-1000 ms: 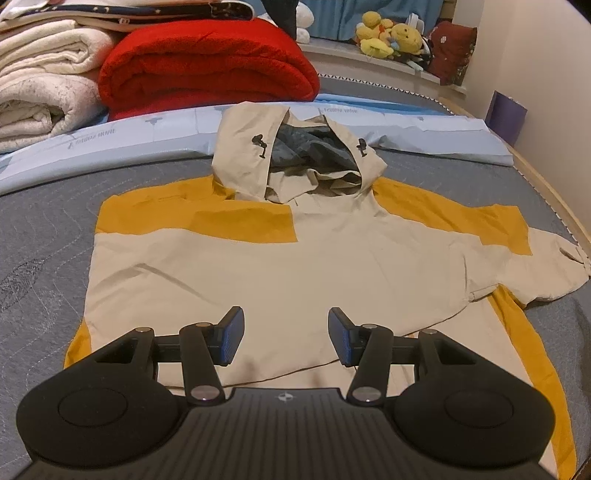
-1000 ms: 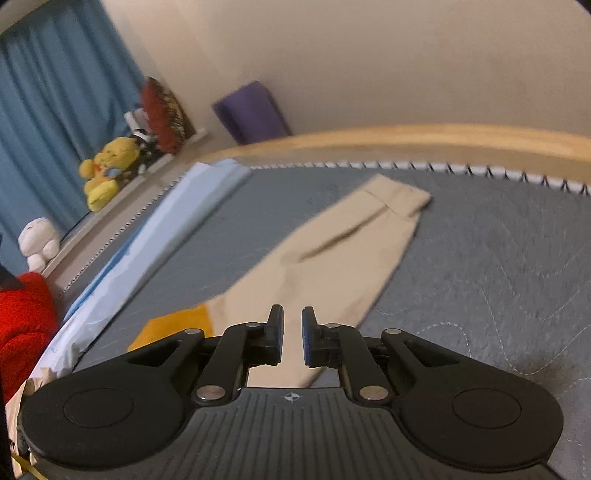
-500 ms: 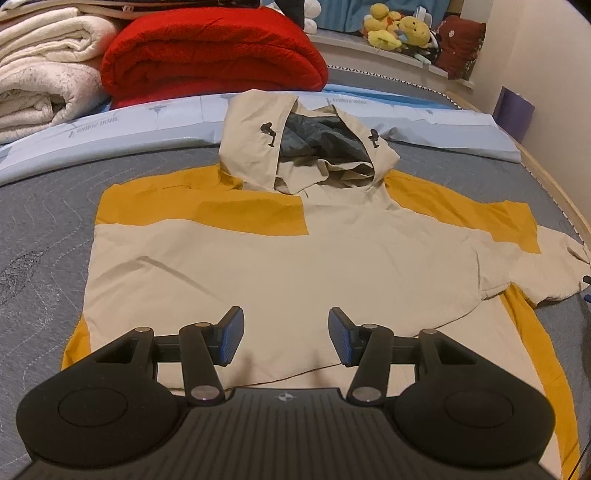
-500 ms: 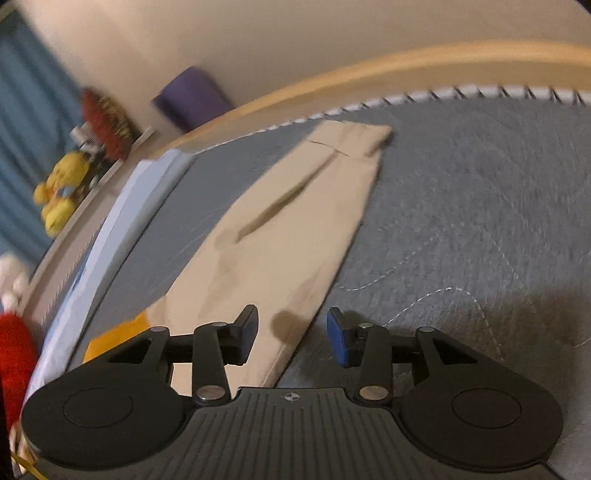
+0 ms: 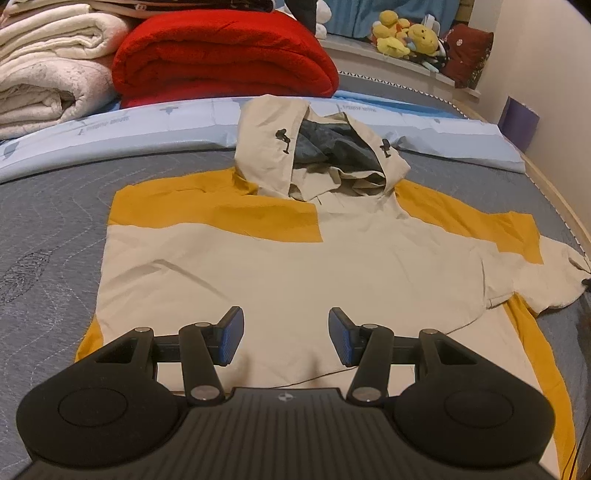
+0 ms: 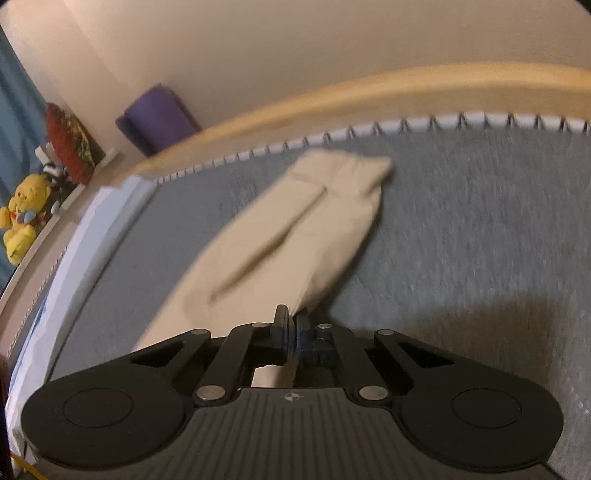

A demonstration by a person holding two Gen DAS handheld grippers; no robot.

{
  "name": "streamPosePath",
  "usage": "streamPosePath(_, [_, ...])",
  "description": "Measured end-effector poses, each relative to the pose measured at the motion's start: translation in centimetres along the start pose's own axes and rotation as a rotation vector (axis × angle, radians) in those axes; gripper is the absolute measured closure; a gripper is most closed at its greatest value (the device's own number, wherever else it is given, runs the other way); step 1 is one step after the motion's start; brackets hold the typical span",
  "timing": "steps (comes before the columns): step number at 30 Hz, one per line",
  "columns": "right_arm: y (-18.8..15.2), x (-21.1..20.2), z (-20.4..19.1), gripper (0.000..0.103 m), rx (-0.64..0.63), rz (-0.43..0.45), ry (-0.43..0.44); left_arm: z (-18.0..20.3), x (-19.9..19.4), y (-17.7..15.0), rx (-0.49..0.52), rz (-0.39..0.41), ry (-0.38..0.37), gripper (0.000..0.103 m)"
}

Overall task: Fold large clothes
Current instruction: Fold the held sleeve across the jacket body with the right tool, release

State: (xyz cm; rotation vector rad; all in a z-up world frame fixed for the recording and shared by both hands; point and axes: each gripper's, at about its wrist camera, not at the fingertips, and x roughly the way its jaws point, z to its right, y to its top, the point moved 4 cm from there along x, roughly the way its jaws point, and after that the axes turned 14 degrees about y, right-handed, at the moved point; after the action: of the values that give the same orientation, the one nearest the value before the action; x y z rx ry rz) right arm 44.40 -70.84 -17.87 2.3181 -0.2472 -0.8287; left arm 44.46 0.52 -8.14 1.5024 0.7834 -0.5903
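Note:
A beige and mustard hooded top (image 5: 288,266) lies flat, front up, on the grey bed cover, hood toward the pillows. My left gripper (image 5: 286,334) hovers open over its lower front, nothing between the blue pads. In the right wrist view the top's long beige sleeve (image 6: 295,229) stretches toward the bed's edge, blurred by motion. My right gripper (image 6: 291,319) is shut on the near edge of that sleeve, with cloth pinched between the pads and bunching just ahead of them.
A red blanket (image 5: 221,55) and white quilts (image 5: 48,74) are stacked behind the hood on a light blue sheet (image 5: 110,122). Plush toys (image 5: 406,33) sit on the ledge. The wooden bed rail (image 6: 369,92) curves past the sleeve's cuff, with a purple box (image 6: 159,114) beyond.
My right gripper opened, dropped toward the sleeve's near edge and shut on it; the sleeve has begun to shift. The left gripper has stayed over the top's front.

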Motion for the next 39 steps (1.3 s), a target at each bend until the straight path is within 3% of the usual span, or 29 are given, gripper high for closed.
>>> streamPosePath(3, [1.1,-1.6,-4.4,0.102,-0.11,0.063,0.003,-0.6,-0.1,0.3,-0.015,-0.002,0.001,0.047])
streamPosePath(7, [0.6,-5.5,-14.1,0.102,-0.372,0.138,0.069,-2.4,-0.6,1.0,-0.068,-0.002,0.0,0.047])
streamPosePath(10, [-3.2,-10.1,-22.5,0.102,-0.563,0.149,0.229,-4.3,-1.0,1.6,-0.112,0.003,0.011,0.047])
streamPosePath(13, [-10.0,-16.2,-30.2,0.102,-0.746,0.108,0.457,-6.5,-1.3,2.2,-0.162,0.006,0.021,0.047])
streamPosePath(16, [-17.9,-22.5,-35.3,0.102,-0.867,0.021,0.696,-8.7,-1.6,2.6,-0.211,0.007,0.036,0.047])
streamPosePath(18, [-23.4,-25.6,-37.3,0.099,-0.901,-0.143,0.855,-10.0,-1.8,2.9,-0.243,0.004,0.043,0.047])
streamPosePath(20, [-28.9,-27.4,-38.0,0.097,-0.891,-0.372,0.932,-11.1,-1.9,3.0,-0.271,-0.001,0.042,0.047])
streamPosePath(22, [-32.9,-28.7,-37.5,0.089,-0.896,-0.546,0.946,-12.0,-2.0,3.0,-0.294,-0.011,0.035,0.047])
streamPosePath(25, [-35.2,-30.6,-36.2,0.082,-0.92,-0.626,0.879,-12.6,-1.9,2.8,-0.318,-0.028,0.03,0.047])
streamPosePath(28, [-33.3,-31.1,-34.9,0.07,-0.801,-0.627,0.799,-12.5,-1.7,2.8,-0.316,-0.039,0.021,0.047])
streamPosePath(33, [-30.9,-29.8,-32.0,0.064,-0.628,-0.54,0.701,-11.4,-0.4,2.2,-0.311,-0.068,-0.001,0.047])
streamPosePath(36, [-31.1,-27.8,-30.4,0.063,-0.558,-0.559,0.645,-9.9,0.4,1.7,-0.27,-0.074,0.005,0.048])
streamPosePath(39, [-32.1,-26.2,-30.4,0.062,-0.546,-0.589,0.681,-8.1,1.4,1.1,-0.228,-0.083,0.006,0.048])
